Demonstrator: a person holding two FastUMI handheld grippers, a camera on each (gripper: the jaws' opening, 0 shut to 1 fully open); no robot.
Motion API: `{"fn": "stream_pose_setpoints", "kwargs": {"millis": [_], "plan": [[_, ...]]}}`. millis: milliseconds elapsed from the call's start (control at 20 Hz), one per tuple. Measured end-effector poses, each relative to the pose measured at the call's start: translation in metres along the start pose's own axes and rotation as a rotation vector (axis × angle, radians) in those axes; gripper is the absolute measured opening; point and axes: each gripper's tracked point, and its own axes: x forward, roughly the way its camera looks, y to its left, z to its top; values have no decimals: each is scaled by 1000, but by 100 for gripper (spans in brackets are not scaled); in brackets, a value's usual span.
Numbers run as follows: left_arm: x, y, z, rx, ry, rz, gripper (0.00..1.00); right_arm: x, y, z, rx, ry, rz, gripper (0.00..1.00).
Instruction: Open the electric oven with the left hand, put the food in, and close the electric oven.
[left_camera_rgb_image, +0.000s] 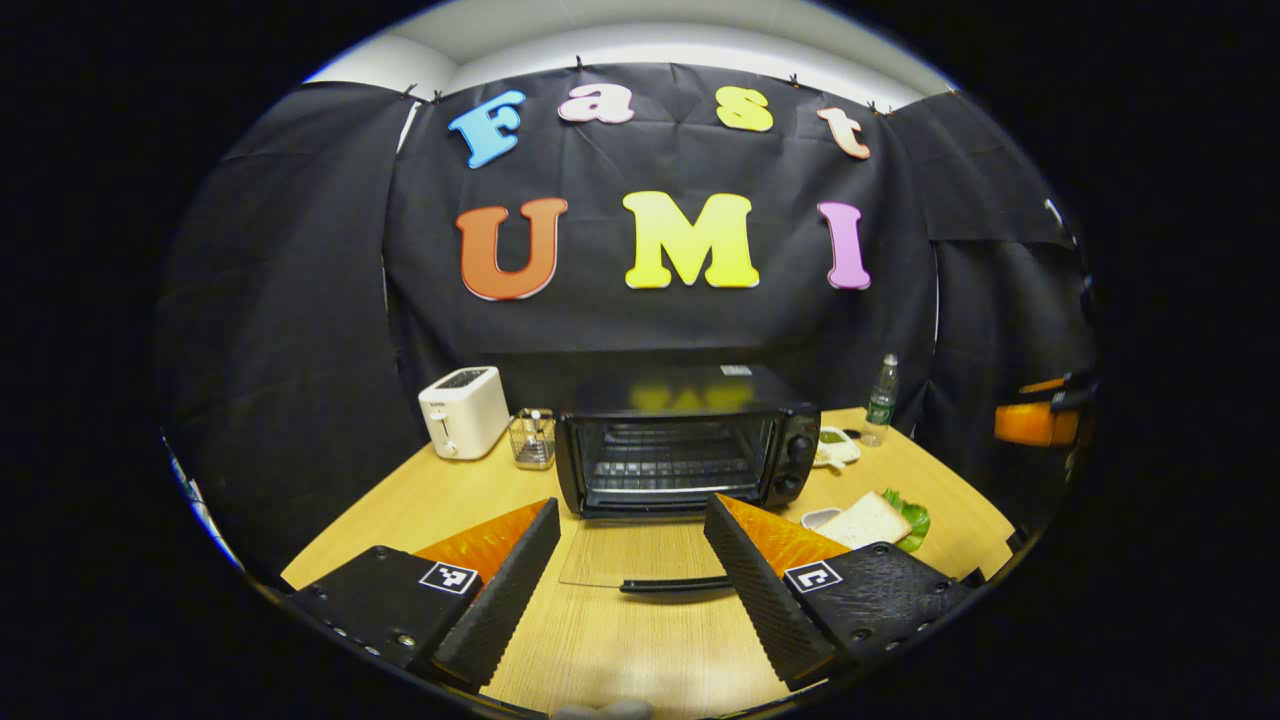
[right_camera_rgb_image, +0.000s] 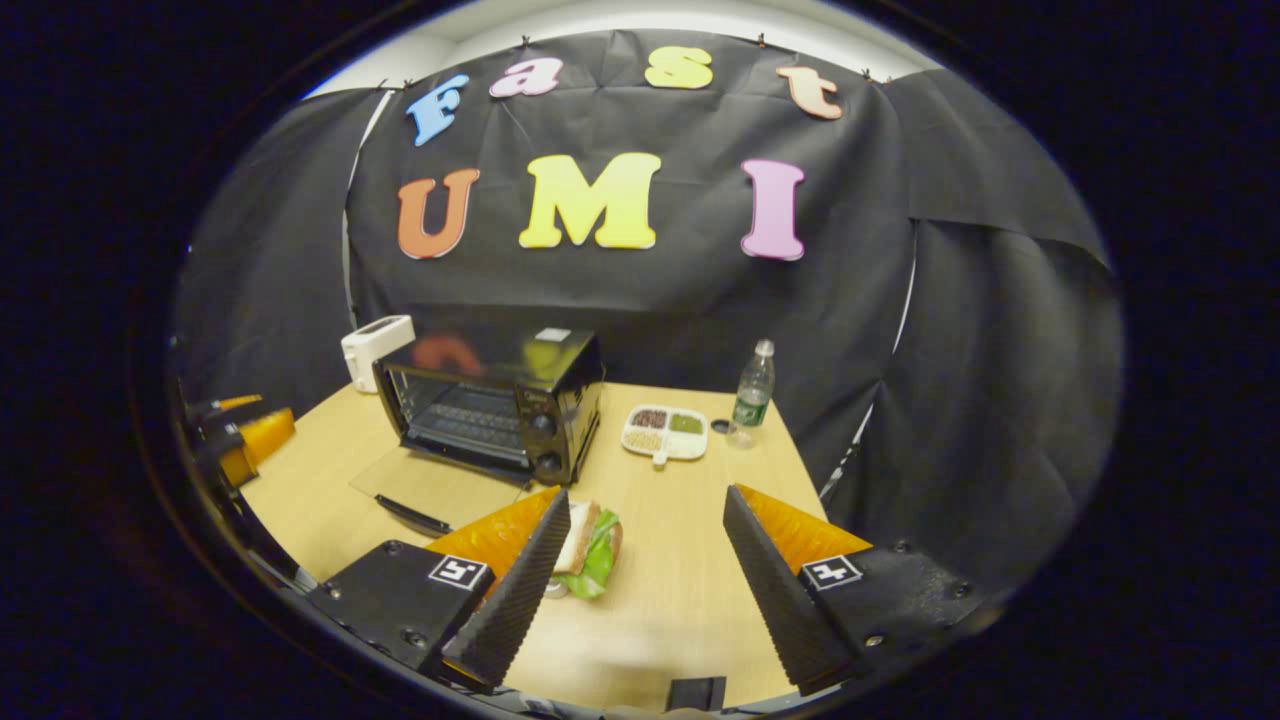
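Left gripper view: electric oven (left_camera_rgb_image: 690, 455) sits mid-frame on the wooden table (left_camera_rgb_image: 620, 640), door (left_camera_rgb_image: 640, 560) dropped flat toward the camera, dark handle (left_camera_rgb_image: 675, 585) at its near edge. Left gripper (left_camera_rgb_image: 630, 520) hovers in the lower frame with fingers spread wide, empty; the door handle lies between the two fingers, not touched. Rack visible inside the open cavity. The sandwich (left_camera_rgb_image: 875, 518), bread over green lettuce, lies right of center, just beyond the right-hand finger. White toaster (left_camera_rgb_image: 463, 410) and a small clear container (left_camera_rgb_image: 533, 438) stand left of the oven; a bottle (left_camera_rgb_image: 881, 398) stands at right.

Right gripper view: right gripper (right_camera_rgb_image: 645, 500) in the lower frame, fingers well apart, holding nothing. The sandwich (right_camera_rgb_image: 590, 545) lies at center-bottom, touching or partly hidden behind the left-hand finger; contact unclear. Oven (right_camera_rgb_image: 500, 405) with open door sits in the left-middle frame. Sectioned white dish (right_camera_rgb_image: 665, 432) and bottle (right_camera_rgb_image: 752, 405) stand beyond, upper center.
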Motion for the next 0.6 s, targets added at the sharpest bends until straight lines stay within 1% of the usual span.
{"fn": "stream_pose_setpoints", "kwargs": {"millis": [50,100,150,300,350,400,550,600], "plan": [[-9,0,14,-4,-23,1,95,7,5,-16,11,34,23,96],[-19,2,27,-3,-47,8,95,13,10,-30,26,70,42,99],[-28,3,39,8,-67,13,95,22,14,-43,40,94,69,96],[-49,3,69,25,-129,27,95,44,25,-76,85,190,124,96],[-55,1,77,29,-144,30,95,52,25,-83,101,216,134,96],[-59,1,81,25,-152,39,95,60,28,-88,118,239,153,99],[-66,-6,89,-1,-160,49,95,85,33,-97,177,295,204,98],[-66,-5,89,-1,-162,60,95,94,34,-98,191,309,217,94]]}}
